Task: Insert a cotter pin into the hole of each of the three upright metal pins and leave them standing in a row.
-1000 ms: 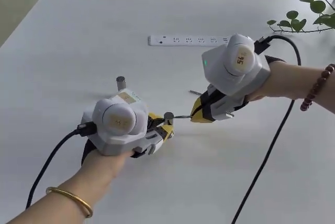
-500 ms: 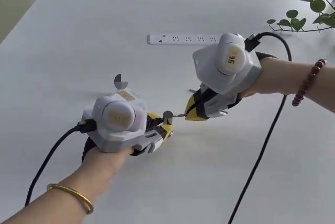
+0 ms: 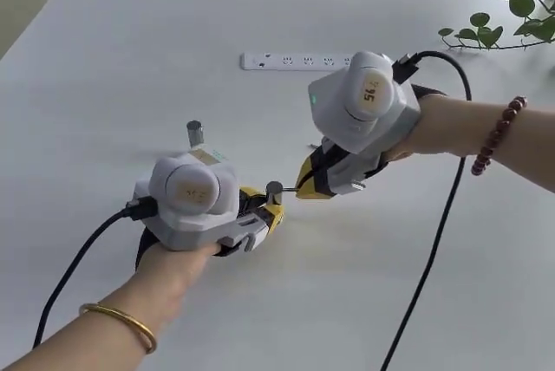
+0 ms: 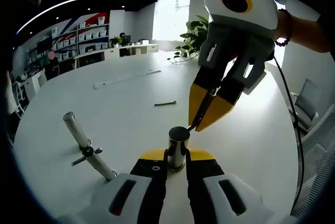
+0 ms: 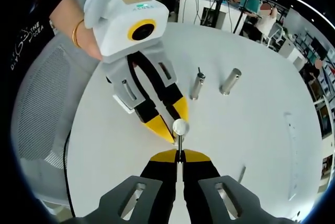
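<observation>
My left gripper [image 3: 267,210] [image 4: 177,156] is shut on a short upright metal pin [image 3: 274,189] [image 4: 178,141] just above the white table. From the right, my right gripper [image 3: 303,187] [image 5: 179,155] is shut on a thin cotter pin [image 5: 179,143], whose tip meets the held pin's head [image 5: 180,126]. Two more metal pins stand behind: one [image 5: 197,86] [image 4: 86,145] with a cotter pin through it, and one [image 5: 230,81] [image 3: 194,133] beside it. A loose cotter pin [image 4: 165,103] [image 5: 241,173] lies on the table.
A white power strip [image 3: 295,61] [image 4: 125,77] lies across the far side of the table [image 3: 130,59]. A leafy plant [image 3: 503,20] reaches in at the far right. Black cables [image 3: 434,250] trail from both grippers toward the near edge.
My right gripper has slid left with the cotter pin, closing the gap to the pin held in my left gripper. The left gripper has barely moved.
</observation>
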`<state>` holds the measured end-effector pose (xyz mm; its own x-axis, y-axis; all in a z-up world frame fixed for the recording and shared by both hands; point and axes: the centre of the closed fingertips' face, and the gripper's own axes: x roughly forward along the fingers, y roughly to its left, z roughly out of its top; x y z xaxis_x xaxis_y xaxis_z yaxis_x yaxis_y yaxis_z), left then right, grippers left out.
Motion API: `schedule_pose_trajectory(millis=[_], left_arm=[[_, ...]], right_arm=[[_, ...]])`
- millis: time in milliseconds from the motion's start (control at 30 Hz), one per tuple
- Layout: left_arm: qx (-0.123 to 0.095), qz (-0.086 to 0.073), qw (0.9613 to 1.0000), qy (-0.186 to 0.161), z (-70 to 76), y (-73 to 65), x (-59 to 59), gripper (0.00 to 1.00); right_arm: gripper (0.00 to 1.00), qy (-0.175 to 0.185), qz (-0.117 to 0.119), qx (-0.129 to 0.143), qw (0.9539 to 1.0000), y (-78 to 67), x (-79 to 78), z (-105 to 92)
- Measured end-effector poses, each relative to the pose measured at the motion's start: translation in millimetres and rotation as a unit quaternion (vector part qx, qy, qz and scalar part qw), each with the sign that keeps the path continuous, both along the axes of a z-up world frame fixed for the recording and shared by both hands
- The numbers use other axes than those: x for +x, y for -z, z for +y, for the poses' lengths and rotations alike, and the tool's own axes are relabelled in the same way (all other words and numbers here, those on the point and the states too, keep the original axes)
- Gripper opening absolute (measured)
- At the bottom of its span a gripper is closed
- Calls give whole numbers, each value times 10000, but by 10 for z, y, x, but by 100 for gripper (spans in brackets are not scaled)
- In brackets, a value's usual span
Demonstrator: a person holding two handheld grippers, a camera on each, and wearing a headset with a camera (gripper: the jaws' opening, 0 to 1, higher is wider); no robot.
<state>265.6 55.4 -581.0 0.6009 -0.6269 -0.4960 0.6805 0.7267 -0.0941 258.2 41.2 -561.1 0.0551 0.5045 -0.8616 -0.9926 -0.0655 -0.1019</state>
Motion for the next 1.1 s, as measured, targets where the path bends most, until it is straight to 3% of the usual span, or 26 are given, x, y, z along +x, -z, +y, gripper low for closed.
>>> schedule_pose_trajectory(millis=[200,400,533,833,1100], left_arm=[[-99,54,9999,-111,5,10,6,12],[-44,100,9998,-136,14,36,-5,12],[-58,88,9998,-167,16,22,-14,13],[17,93,9997,-211,23,37,-49,14],[18,143,9995,-294,46,63,-46,13]], right_arm=[[0,105,45,80,9999,8,-14,63],[1,296,25,181,9994,37,11,89],[13,393,68,226,9989,28,-4,66],[3,495,-67,181,9986,-21,-3,-57],[0,462,-115,229,9986,-42,-21,-16]])
